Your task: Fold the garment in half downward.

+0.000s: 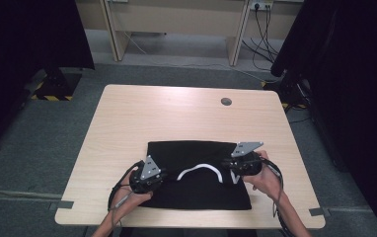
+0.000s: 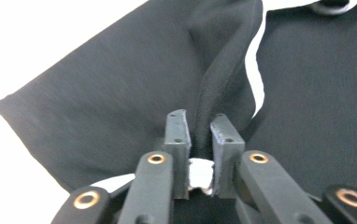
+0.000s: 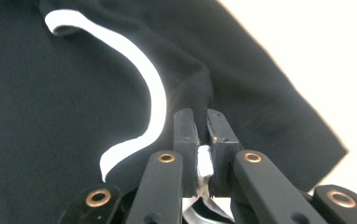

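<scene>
A black garment point(image 1: 196, 150) lies flat on the near half of the wooden table point(image 1: 176, 113). A curved white band point(image 1: 201, 169) runs across its near middle. My left gripper point(image 1: 166, 177) grips the garment at the band's left end. In the left gripper view the left gripper point(image 2: 200, 122) is shut on a raised fold of black cloth point(image 2: 120, 93). My right gripper point(image 1: 226, 166) sits at the band's right end. In the right gripper view the right gripper point(image 3: 201, 116) pinches a ridge of the cloth point(image 3: 50, 121) beside the white band point(image 3: 154, 91). Both pinched folds stand lifted a little off the table.
A round cable hole point(image 1: 226, 101) sits in the table's far right part. Bare tabletop surrounds the garment at the far side and both ends. Beyond the table stand a pale desk point(image 1: 176, 19) with cables point(image 1: 263, 34), and dark drapes at both sides.
</scene>
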Demonstrator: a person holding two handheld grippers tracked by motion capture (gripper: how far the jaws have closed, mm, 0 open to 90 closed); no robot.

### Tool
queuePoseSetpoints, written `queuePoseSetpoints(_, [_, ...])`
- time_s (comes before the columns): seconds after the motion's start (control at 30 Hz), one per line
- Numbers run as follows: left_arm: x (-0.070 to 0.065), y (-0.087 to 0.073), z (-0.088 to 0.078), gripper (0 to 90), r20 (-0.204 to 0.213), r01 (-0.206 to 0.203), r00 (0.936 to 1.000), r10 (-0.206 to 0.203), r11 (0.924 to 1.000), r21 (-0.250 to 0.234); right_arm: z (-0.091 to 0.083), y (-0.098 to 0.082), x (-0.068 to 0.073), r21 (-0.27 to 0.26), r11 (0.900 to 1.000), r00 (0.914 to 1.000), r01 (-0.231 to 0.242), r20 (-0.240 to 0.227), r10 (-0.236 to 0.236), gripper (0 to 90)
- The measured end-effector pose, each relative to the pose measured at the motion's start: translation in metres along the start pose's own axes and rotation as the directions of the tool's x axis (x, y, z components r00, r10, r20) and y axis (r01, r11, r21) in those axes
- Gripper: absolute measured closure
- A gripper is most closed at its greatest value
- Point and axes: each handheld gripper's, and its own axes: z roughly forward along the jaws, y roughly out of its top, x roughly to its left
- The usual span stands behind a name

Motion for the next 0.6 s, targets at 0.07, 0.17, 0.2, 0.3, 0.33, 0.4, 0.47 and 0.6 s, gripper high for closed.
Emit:
queuePoseSetpoints(0.07, [0.005,0.010,-0.007,81.3,-0.013,0.005,0.9999,-0.005,0.9995,-0.033,-0.012,0.008,-0.003,-0.033,0.999,0.9997,0.015,0.022,-0.014,85.6])
queuePoseSetpoints(0.17, [0.013,0.020,-0.022,81.5,-0.021,0.005,0.9997,-0.007,0.9966,-0.082,-0.029,0.015,-0.003,-0.074,0.996,0.9982,0.046,0.041,-0.043,85.6])
queuePoseSetpoints(0.2, [0.014,0.022,-0.028,81.5,-0.020,0.010,0.9997,-0.012,0.9951,-0.098,-0.034,0.016,-0.002,-0.088,0.995,0.9976,0.056,0.046,-0.052,85.6])
queuePoseSetpoints(0.3, [0.012,0.017,-0.042,81.4,-0.010,0.004,0.9999,-0.005,0.9939,-0.111,-0.045,0.009,0.008,-0.127,0.988,0.9959,0.084,0.045,-0.079,85.5])
queuePoseSetpoints(0.33, [0.008,0.014,-0.045,81.3,-0.002,-0.002,1.0000,0.002,0.9944,-0.106,-0.048,0.003,0.016,-0.135,0.987,0.9954,0.091,0.040,-0.087,85.6])
queuePoseSetpoints(0.4, [0.002,0.005,-0.049,81.1,0.009,-0.011,0.9999,0.012,0.9958,-0.091,-0.050,-0.008,0.027,-0.143,0.985,0.9952,0.096,0.031,-0.093,85.5])
queuePoseSetpoints(0.47, [-0.006,-0.006,-0.052,80.2,0.036,-0.016,0.9992,0.019,0.9969,-0.077,-0.052,-0.022,0.041,-0.153,0.984,0.9957,0.092,0.022,-0.090,85.4])
queuePoseSetpoints(0.6, [-0.026,-0.031,-0.050,76.8,0.095,-0.001,0.9955,0.004,0.9992,-0.039,-0.052,-0.049,0.064,-0.151,0.986,0.9973,0.073,0.004,-0.074,83.7])
